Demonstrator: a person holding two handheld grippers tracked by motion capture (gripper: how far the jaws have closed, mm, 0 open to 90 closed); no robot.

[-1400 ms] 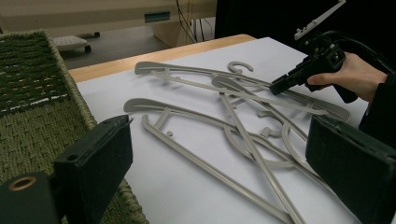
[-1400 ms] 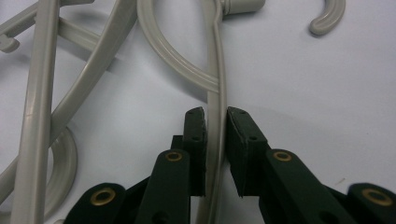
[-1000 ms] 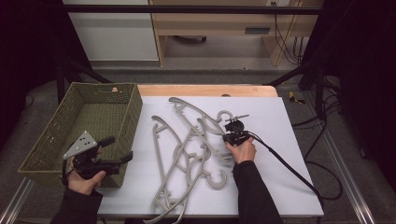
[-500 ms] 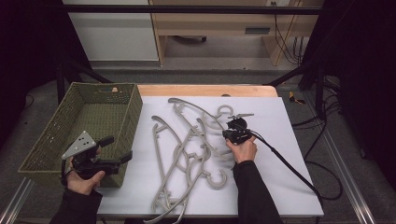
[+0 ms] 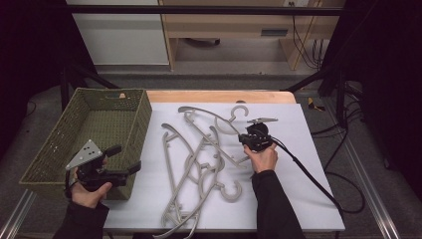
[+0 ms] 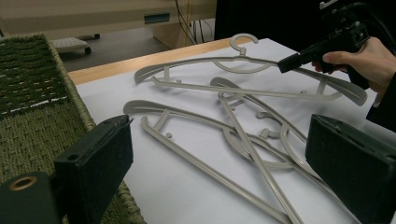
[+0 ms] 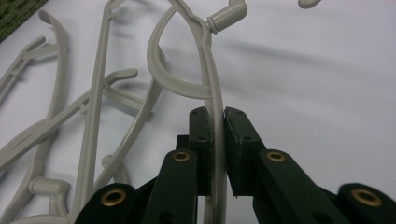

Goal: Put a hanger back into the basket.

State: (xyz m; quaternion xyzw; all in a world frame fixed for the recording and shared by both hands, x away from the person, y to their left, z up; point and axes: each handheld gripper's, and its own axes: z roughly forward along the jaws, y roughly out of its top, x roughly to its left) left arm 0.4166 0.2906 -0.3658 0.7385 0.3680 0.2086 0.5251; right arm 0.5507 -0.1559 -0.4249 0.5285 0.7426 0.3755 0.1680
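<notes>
High view: a white table top [image 5: 308,164] carries a loose pile of grey plastic hangers [image 5: 199,169], overlapping one another, with a green woven basket [image 5: 89,124] standing at its left edge. The right gripper [image 5: 242,139] sits at the right side of the pile, its jaws on the arm of the topmost hanger [image 5: 209,115], whose hook lies toward the far edge. The left gripper [image 5: 127,160] is held at the basket's near right corner, just beside the pile and touching no hanger; its jaws stand apart. Left gripper view: both black pads are wide apart with nothing between them; the hangers [image 6: 243,130] lie ahead on the white surface, the basket [image 6: 37,93] is at the left, and the right gripper [image 6: 287,62] meets the upper arm of the far hanger [image 6: 196,63]. Right gripper view: the right gripper [image 7: 218,122] is clamped on the thin curved arm of the hanger [image 7: 212,84], pads pressed against both its sides, just below the neck of the hook; further hangers [image 7: 84,116] lie to the left.
</notes>
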